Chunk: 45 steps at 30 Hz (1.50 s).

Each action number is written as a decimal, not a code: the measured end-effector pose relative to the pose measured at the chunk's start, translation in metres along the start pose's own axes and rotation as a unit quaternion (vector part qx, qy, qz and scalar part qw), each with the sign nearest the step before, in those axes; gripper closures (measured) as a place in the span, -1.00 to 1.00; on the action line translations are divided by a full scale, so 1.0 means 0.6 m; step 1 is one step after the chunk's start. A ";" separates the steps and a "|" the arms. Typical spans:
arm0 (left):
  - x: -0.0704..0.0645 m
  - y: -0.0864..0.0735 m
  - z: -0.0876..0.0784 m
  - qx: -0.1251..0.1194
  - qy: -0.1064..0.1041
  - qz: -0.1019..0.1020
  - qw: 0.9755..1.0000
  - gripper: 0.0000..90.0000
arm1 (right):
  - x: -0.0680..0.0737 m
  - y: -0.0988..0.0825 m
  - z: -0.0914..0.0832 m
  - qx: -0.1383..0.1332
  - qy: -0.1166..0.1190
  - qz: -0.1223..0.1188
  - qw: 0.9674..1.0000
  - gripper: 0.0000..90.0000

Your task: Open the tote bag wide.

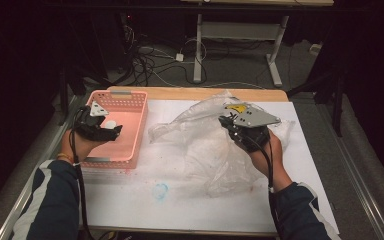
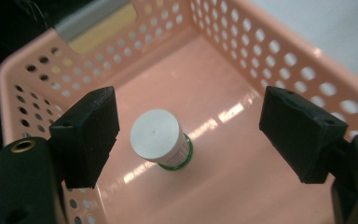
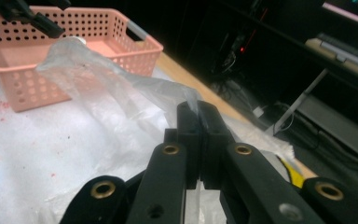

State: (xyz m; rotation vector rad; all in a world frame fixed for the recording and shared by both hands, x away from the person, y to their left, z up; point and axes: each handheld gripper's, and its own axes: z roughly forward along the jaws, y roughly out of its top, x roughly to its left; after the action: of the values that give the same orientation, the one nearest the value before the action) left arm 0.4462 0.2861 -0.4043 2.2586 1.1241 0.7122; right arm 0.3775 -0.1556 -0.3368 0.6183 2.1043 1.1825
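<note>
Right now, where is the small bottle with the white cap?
The small bottle stands upright on the floor of the pink basket, at the table's left side, below and between the open jaws of the left gripper.

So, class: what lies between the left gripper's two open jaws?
A small white-capped bottle, standing upright on the pink basket floor, untouched by either jaw; the left gripper view shows it.

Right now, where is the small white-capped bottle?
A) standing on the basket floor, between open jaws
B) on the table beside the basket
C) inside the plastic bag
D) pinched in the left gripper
A: the left gripper view shows the bottle upright on the pink basket floor, the left gripper jaws apart either side, not touching it.
</note>
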 end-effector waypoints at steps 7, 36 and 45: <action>0.023 0.006 0.064 0.064 0.011 -0.022 0.998 -0.54 | -0.002 -0.005 -0.003 -0.007 0.009 0.012 1.000 1.00; 0.068 0.006 0.052 0.005 0.013 -0.075 0.997 0.07 | 0.002 -0.014 -0.001 -0.006 0.024 0.015 1.000 1.00; 0.010 0.021 -0.030 -0.124 -0.017 -0.055 0.991 0.07 | -0.002 -0.011 -0.008 -0.013 0.013 0.016 1.000 1.00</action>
State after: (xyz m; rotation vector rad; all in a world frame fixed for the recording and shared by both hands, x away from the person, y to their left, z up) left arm 0.4447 0.2881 -0.3816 1.9780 1.0718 0.7234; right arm 0.3745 -0.1623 -0.3399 0.6310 2.1039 1.2410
